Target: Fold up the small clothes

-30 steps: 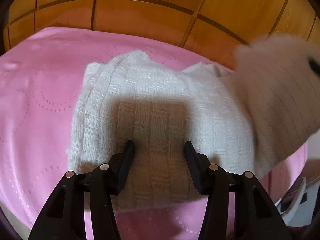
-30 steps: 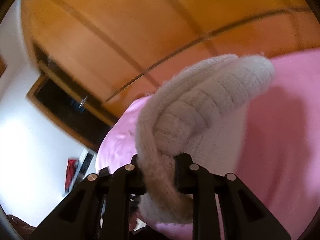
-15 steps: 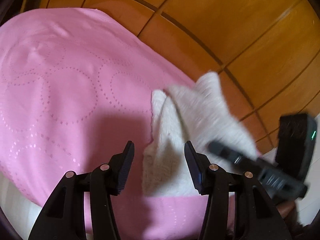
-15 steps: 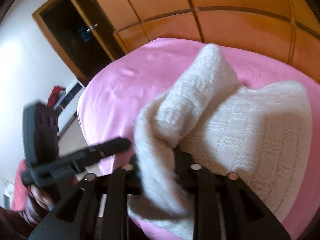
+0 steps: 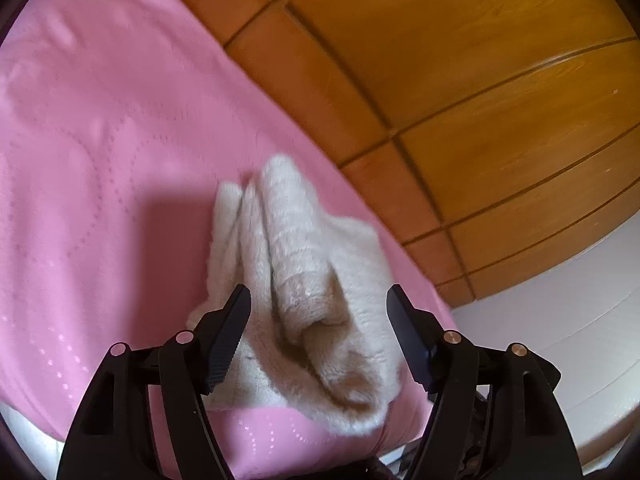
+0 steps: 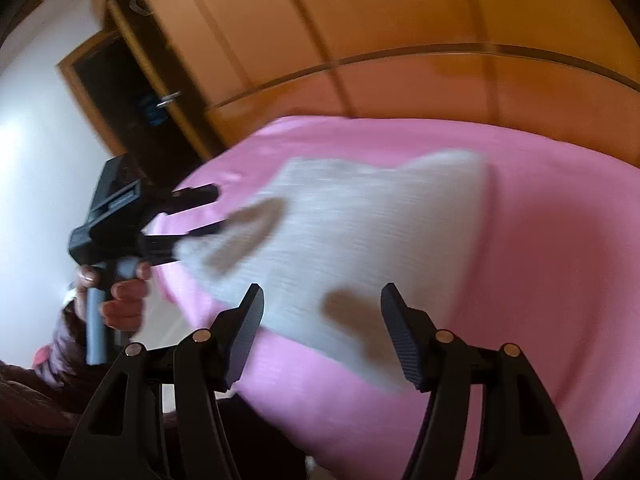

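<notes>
A white knitted garment [image 5: 304,280] lies folded on the pink bed cover [image 5: 100,160], near the cover's edge. My left gripper [image 5: 319,292] stands over its near end. Its jaws are opening, and the thick fold lies between them without either pad pressing on it. In the right wrist view the garment [image 6: 360,232] is blurred and lies flat. My right gripper [image 6: 322,292] hovers at its near edge, jaws opening, with nothing held. The left gripper [image 6: 216,212] shows there at the garment's left edge, held by a hand [image 6: 120,296].
Orange wooden wardrobe panels [image 5: 480,80] rise close behind the bed. A dark open compartment [image 6: 132,100] and a white wall [image 6: 32,140] are to the left. The pink cover [image 6: 540,280] spreads to the right of the garment.
My right gripper has let go of the lifted fold, which now lies flat on the garment, and has drawn back. My left gripper has swung round to the garment's end and stands wider.
</notes>
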`<state>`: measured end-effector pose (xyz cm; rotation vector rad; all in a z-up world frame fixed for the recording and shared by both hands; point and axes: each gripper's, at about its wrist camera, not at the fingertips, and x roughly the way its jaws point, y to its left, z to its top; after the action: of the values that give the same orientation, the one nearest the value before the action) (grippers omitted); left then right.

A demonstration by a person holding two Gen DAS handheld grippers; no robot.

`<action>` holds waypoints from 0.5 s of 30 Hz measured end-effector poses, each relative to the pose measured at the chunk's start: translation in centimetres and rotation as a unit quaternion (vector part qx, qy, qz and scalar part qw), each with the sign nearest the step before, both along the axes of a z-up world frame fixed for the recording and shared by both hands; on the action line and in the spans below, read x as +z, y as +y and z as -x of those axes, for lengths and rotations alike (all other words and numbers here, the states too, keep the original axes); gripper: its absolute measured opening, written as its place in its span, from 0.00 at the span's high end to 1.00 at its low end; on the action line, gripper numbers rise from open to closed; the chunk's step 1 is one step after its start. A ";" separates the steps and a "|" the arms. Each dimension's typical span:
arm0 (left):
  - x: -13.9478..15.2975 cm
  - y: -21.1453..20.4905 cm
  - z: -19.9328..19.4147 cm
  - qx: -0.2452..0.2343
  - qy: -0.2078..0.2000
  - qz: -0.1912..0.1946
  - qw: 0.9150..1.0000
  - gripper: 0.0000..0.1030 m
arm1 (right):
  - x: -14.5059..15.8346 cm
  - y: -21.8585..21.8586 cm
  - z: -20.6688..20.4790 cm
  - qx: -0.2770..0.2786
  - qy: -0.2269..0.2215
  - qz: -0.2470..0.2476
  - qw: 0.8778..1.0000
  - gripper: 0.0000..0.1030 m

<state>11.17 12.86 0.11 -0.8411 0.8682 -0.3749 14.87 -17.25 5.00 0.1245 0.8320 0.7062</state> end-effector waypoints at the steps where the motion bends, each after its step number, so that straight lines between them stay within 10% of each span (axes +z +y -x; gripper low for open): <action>1: -0.3 -0.5 -0.5 -0.008 0.013 -0.001 1.000 0.33 | -0.1 -0.7 0.3 -0.014 -0.008 0.014 1.000 0.41; 5: -0.5 -2.6 -1.6 -0.020 0.034 -0.032 0.999 0.33 | -0.4 -1.2 1.3 -0.021 -0.025 0.042 0.999 0.41; 10: 0.3 -3.7 -2.2 -0.014 0.026 -0.115 0.993 0.73 | -0.8 1.8 1.2 0.013 -0.047 0.069 0.996 0.46; 13: -0.7 -4.7 -1.4 0.016 0.031 -0.233 0.972 0.75 | -4.1 4.4 1.1 0.052 -0.024 0.122 0.991 0.48; 15: -3.3 -5.0 -0.8 0.021 0.058 -0.245 0.968 0.75 | -7.1 5.4 1.3 0.057 -0.009 0.145 0.988 0.48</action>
<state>11.98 7.91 -3.22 -0.4239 0.9954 -0.0647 13.60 -11.90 -2.07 -0.1918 0.9214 0.6841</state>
